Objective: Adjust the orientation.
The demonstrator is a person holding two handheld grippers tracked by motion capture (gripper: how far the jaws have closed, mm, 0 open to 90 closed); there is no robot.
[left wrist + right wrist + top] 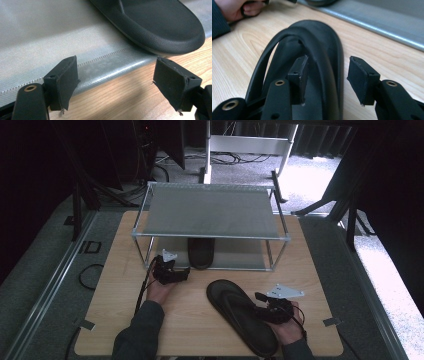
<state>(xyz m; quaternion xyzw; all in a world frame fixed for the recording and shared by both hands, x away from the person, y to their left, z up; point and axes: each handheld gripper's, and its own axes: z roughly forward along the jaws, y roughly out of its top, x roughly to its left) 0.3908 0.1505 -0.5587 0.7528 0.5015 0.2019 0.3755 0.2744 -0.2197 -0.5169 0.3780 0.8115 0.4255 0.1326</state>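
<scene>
- Right gripper (pixel 325 81): jaws parted and straddling the outer strap and edge of the loose sandal (pixel 240 312). One pad sits inside the strap, the other outside the sole rim. Pads don't look pressed on, so released, not grasping.
- The sandal lies flat on the counter (pixel 115 285), diagonal, toe toward the rack (pixel 210 237), heel near the counter's front edge.
- Left gripper (pixel 120 83): jaws apart, nothing between them, hovering just off the heel of the second sandal (pixel 155 23), which sits on the rack's lower shelf (pixel 50 37) with its heel overhanging the shelf lip.
- Risk 1: the right grip lands on the strap alone. The strap looks soft and would likely flex, so the sole could hang, swing and clip the rack frame on the way in.
- Risk 2: a side grip far from the middle means the long sole may droop or twist out of the pads when lifted.
- Risk 3: the shelf gap looks low, so a tilted sandal could catch the upper shelf (pixel 212 212) or its front rail.
- Risk 4: the left jaws are near the overhanging heel, and a bump could shove the shelved sandal off line or onto the counter.
- Risk 5: the placement slot beside the shelved sandal is close to the left hand (pixel 157 290), so the grippers could collide.
</scene>
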